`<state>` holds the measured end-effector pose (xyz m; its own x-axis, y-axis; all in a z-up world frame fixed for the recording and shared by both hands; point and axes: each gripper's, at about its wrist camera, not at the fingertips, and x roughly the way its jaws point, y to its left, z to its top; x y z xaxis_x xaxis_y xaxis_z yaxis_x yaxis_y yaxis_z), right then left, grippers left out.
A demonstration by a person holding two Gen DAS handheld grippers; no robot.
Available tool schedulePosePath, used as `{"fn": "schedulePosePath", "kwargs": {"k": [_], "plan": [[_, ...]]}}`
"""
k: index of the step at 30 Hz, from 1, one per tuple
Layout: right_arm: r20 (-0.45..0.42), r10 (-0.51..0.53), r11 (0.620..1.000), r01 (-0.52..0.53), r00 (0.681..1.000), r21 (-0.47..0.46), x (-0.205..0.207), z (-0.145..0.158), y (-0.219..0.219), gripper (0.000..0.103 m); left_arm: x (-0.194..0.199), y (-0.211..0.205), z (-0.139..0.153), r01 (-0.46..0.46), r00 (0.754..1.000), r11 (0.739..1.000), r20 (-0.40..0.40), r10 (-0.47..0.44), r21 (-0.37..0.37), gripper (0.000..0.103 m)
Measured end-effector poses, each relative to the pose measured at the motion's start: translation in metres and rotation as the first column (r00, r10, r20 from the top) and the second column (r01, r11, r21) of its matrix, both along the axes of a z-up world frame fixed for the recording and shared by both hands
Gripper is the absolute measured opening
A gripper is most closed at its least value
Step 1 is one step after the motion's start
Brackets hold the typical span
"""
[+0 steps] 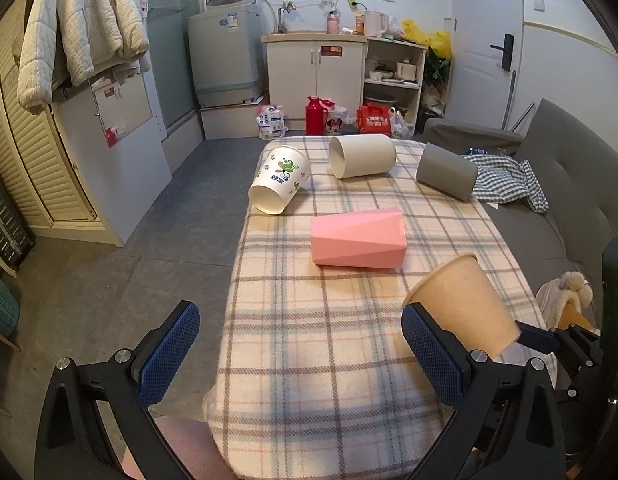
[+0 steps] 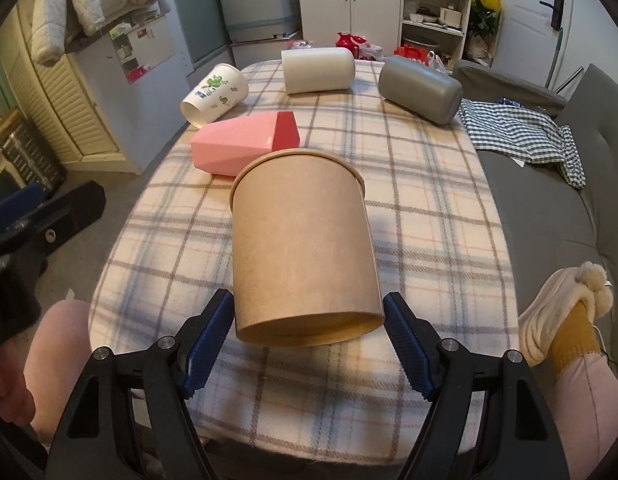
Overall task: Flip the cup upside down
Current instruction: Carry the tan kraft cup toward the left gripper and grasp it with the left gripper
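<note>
My right gripper is shut on a brown paper cup, gripped near its base, rim pointing away and tilted above the plaid table. In the left wrist view the same brown cup hangs at the right, rim toward the table. My left gripper is open and empty over the table's near end. A pink faceted cup, a white floral paper cup, a cream cup and a grey cup lie on their sides.
A grey sofa with a checked cloth runs along the table's right side. My knees and a slippered foot are at the near edge. Cabinets and a washing machine stand beyond the floor.
</note>
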<state>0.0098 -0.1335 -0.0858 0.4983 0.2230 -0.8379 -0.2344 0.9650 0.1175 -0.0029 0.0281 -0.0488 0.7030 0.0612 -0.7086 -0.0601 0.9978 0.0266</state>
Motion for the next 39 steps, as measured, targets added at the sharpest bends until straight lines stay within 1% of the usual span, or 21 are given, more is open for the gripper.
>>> {"fn": "schedulePosePath", "kwargs": {"k": [1,6,9,12,16,20,22,25,27,30,32,33,39], "plan": [[0.007,0.000,1.000,0.000,1.000,0.004,-0.001,0.002,-0.001,0.087,0.000,0.000,0.001,-0.003,1.000,1.000,0.000,0.003,0.000,0.103],[0.071,-0.007,1.000,0.006,0.997,0.014,-0.006,0.023,-0.008,0.089,0.000,0.002,0.013,-0.032,0.999,0.999,0.028,0.032,-0.014,0.103],[0.129,-0.022,1.000,0.021,0.991,0.007,-0.007,0.042,-0.019,0.089,0.001,0.003,0.021,-0.051,0.997,0.999,0.049,0.052,-0.019,0.103],[0.171,-0.067,0.998,0.069,0.983,-0.008,-0.001,0.060,-0.038,0.089,0.003,-0.003,0.024,-0.050,0.997,0.998,0.055,0.051,-0.025,0.103],[0.220,-0.180,0.983,0.184,0.959,-0.002,0.008,0.079,-0.077,0.089,0.005,-0.024,0.017,-0.016,0.999,0.999,0.036,0.017,-0.038,0.103],[0.209,-0.282,0.958,0.287,0.936,0.009,0.019,0.081,-0.106,0.089,0.005,-0.055,-0.001,0.009,1.000,0.999,0.000,-0.009,-0.049,0.103],[0.196,-0.307,0.950,0.312,0.931,0.007,0.023,0.078,-0.115,0.089,0.007,-0.072,-0.012,0.034,0.999,0.996,-0.033,-0.037,-0.080,0.103],[0.175,-0.321,0.946,0.325,0.931,0.010,0.026,0.072,-0.122,0.089,0.006,-0.093,-0.023,0.059,0.997,0.995,-0.046,-0.063,-0.078,0.103],[0.175,-0.327,0.944,0.331,0.929,0.007,0.026,0.071,-0.127,0.089,0.006,-0.105,-0.028,0.092,0.994,0.993,-0.057,-0.097,-0.076,0.103],[0.167,-0.335,0.941,0.338,0.927,0.014,0.026,0.069,-0.131,0.089,0.007,-0.117,-0.037,0.113,0.990,0.992,-0.075,-0.118,-0.064,0.103],[0.158,-0.336,0.941,0.338,0.928,0.021,0.027,0.067,-0.133,0.089,0.008,-0.123,-0.045,0.121,0.987,0.991,-0.102,-0.127,-0.066,0.103],[0.154,-0.335,0.942,0.335,0.930,0.026,0.027,0.066,-0.134,0.089,0.010,-0.126,-0.052,0.118,0.984,0.992,-0.125,-0.124,-0.054,0.103],[0.133,-0.322,0.946,0.323,0.938,0.016,0.031,0.059,-0.131,0.089,0.015,-0.129,-0.069,0.136,0.974,0.985,-0.166,-0.152,-0.102,0.102]]}}
